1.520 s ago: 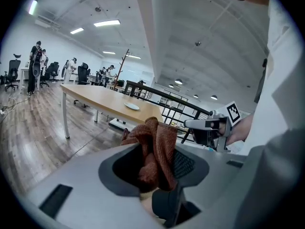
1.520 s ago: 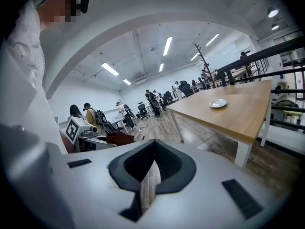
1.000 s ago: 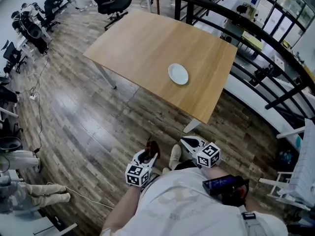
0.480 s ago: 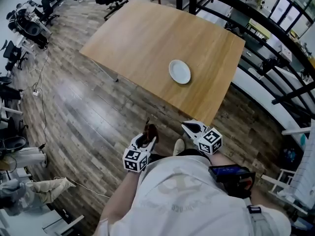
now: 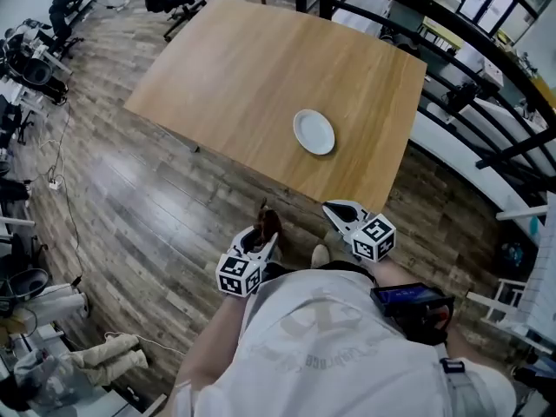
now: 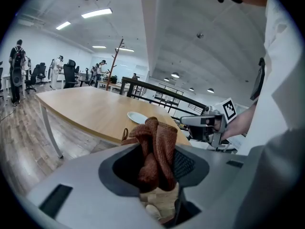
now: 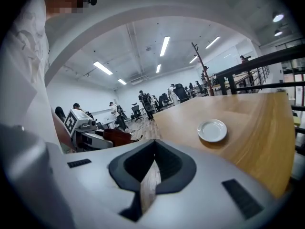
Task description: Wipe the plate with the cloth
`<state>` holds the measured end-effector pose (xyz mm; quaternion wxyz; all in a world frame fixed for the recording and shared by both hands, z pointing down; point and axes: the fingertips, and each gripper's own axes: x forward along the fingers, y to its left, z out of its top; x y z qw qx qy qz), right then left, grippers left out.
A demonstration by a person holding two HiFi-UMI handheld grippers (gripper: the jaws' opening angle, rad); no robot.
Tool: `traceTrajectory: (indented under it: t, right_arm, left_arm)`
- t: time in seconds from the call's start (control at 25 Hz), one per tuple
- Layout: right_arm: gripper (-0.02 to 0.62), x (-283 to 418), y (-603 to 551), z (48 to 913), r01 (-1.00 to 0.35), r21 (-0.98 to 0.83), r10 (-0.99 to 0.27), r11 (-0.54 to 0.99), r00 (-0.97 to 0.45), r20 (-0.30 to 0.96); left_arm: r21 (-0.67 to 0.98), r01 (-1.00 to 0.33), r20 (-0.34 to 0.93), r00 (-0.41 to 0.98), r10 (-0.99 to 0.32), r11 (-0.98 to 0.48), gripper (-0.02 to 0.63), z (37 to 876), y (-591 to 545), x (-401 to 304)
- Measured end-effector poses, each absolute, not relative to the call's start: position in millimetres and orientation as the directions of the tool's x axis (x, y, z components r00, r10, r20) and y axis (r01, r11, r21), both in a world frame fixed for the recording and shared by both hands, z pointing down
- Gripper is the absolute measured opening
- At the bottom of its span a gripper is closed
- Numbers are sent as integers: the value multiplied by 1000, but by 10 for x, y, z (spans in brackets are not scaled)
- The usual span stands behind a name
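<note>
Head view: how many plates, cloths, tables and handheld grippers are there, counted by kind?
Plate: 1
Cloth: 1
Table: 1
Grippers: 2, the left gripper and the right gripper
Total: 5

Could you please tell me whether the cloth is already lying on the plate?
No, the cloth is clamped in the left gripper, well apart from the plate, which sits bare on the table.

1. head view: high above the person, facing steeply down; the table [image 5: 243,76] lies far below.
2. left gripper view: low, short of the table's near edge, facing along its top.
3. right gripper view: low, nearer the table; all three views share the plate [image 5: 314,132].
</note>
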<state>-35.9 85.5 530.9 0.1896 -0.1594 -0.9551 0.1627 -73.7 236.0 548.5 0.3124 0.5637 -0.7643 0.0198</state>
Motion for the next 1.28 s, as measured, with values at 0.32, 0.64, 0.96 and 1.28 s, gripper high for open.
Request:
traceTrajectory:
  t: [0.32, 0.64, 0.96, 1.28]
  right_arm:
    - [12, -749, 666, 5334, 45, -351, 177, 935, -918, 356]
    - [12, -1124, 653, 5333, -160, -327, -31, 931, -930, 366]
    - [12, -1099, 573, 5516, -282, -344, -123, 895, -901, 417]
    - [12, -1059, 4, 5497, -348, -366, -197, 863, -899, 391]
  left_arm:
    - [319, -930, 478, -10, -878, 184, 169, 5510, 2119, -1493]
    - [324, -946, 459, 153, -875, 5, 169, 5522, 2056, -2142]
    - [357, -933, 480, 230, -847, -51, 169, 5663, 1819, -2383]
    - [325, -932, 499, 313, -808, -161, 169, 5557, 1080, -2271]
